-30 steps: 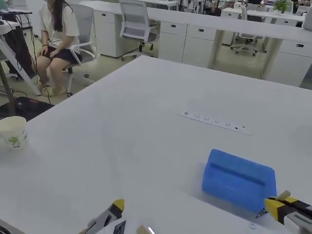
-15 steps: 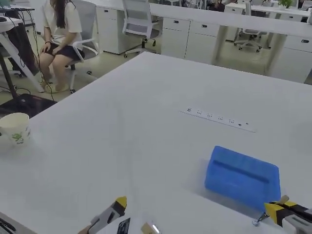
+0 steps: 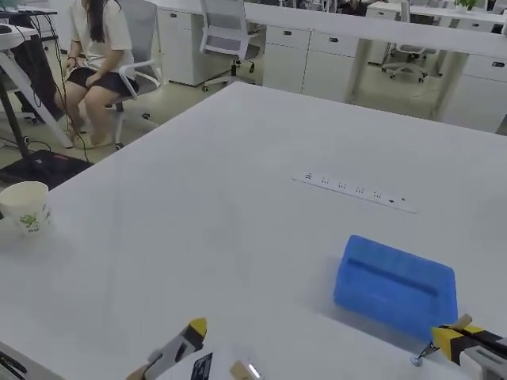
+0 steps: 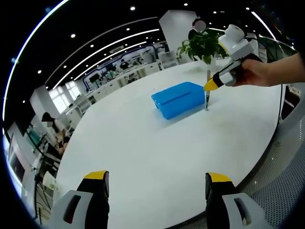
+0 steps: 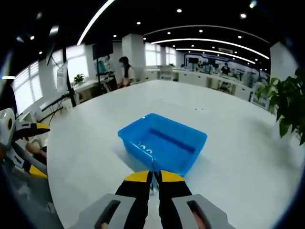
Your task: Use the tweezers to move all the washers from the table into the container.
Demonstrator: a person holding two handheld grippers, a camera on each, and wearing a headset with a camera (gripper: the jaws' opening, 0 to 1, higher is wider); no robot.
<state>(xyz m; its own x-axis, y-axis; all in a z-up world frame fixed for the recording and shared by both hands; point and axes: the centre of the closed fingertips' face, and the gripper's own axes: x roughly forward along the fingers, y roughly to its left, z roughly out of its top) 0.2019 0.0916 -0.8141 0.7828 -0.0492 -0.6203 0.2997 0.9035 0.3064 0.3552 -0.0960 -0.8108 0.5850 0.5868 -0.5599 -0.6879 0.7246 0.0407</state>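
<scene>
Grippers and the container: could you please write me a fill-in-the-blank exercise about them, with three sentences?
1. The container on the table is ___ in colour.
2. The left gripper has its jaws ___, with nothing between them.
3. The right gripper holds the tweezers with its jaws ___.
Missing words: blue; open; shut.

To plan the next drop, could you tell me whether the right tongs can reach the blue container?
Probably yes: the right tongs, shut on the tweezers, sit right beside the open-topped blue container, with only bare table between them.
</scene>
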